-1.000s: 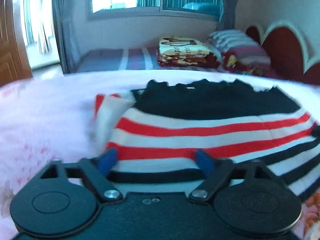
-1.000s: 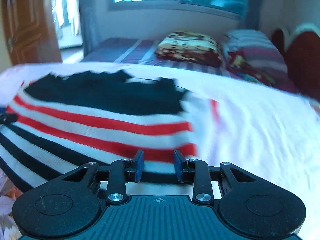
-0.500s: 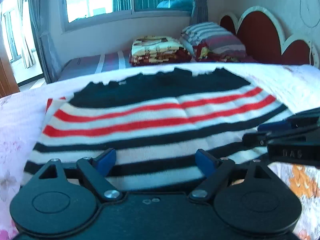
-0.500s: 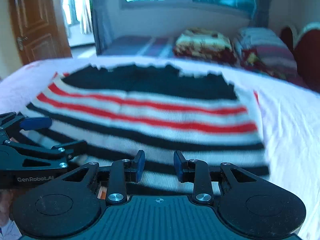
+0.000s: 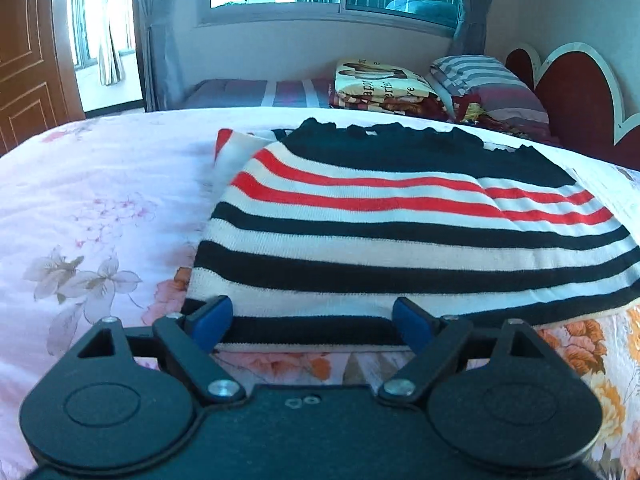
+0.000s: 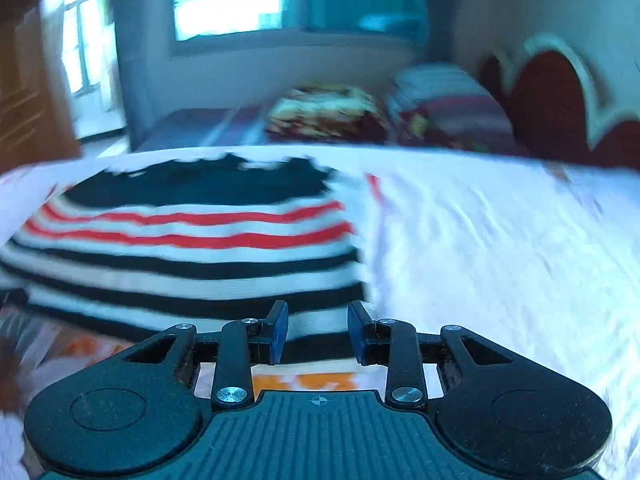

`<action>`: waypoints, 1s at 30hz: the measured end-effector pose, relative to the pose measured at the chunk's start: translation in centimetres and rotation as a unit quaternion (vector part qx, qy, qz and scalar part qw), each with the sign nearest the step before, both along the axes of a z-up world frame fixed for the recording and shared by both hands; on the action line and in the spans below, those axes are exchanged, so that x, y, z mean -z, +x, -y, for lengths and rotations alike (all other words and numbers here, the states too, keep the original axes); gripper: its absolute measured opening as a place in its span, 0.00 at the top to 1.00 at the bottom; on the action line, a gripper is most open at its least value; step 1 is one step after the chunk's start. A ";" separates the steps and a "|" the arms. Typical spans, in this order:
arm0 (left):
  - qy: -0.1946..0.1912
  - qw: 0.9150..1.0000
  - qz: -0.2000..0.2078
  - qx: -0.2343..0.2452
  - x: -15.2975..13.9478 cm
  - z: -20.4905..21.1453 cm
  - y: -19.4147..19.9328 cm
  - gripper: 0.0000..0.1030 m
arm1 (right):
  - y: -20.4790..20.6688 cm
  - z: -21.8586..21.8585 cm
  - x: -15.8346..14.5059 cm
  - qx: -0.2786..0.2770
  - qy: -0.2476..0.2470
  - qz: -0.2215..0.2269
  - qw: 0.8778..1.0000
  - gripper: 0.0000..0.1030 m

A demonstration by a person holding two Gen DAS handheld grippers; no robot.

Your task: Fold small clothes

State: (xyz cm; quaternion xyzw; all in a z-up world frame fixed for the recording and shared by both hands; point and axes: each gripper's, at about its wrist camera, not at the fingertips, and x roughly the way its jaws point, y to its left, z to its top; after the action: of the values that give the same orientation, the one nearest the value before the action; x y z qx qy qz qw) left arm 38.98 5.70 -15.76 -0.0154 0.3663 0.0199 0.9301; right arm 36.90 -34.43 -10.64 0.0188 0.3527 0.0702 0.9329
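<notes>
A small knit sweater with black, white and red stripes and a black top band (image 5: 404, 216) lies folded flat on the floral bedsheet (image 5: 92, 208). My left gripper (image 5: 312, 322) is open, its blue pads (image 5: 210, 316) wide apart at the sweater's near hem, holding nothing. In the blurred right wrist view the sweater (image 6: 192, 248) lies left of centre. My right gripper (image 6: 318, 332) is open with a narrower gap, just before the sweater's near right corner, empty.
A second bed with a folded patterned blanket (image 5: 384, 84) and striped pillows (image 5: 484, 80) stands behind. A red headboard (image 5: 576, 96) is at the right, a wooden door (image 5: 28, 60) at the left. White sheet (image 6: 500, 248) spreads right of the sweater.
Both grippers have drawn back and apart: each has left the other's view, and the sweater's near hem now lies flat on the bed in front of them. The right view is blurred from motion.
</notes>
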 end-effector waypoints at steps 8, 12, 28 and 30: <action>0.001 1.000 -0.007 -0.004 0.2 0.1 0.2 0.15 | 0.4 2.4 2.2 -0.013 0.038 -0.044 0.998 0.80; 0.005 1.000 -0.005 0.000 0.4 0.0 0.1 0.15 | -0.7 2.4 2.3 -0.008 0.020 -0.042 0.999 0.86; 0.016 1.000 -0.010 0.019 0.5 -0.2 0.3 0.13 | 0.0 -1.1 1.6 -0.011 -0.023 -0.039 0.999 0.85; 0.016 1.000 -0.013 0.014 -0.7 -0.5 -0.1 0.20 | -0.7 -0.7 0.4 -0.012 -0.003 -0.018 1.000 0.85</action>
State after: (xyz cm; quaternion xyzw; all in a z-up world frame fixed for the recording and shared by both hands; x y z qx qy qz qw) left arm 38.86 6.20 -15.07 0.0044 0.3783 0.0132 0.9256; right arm 36.16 -33.70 -11.01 0.0126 0.3696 0.0803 0.9256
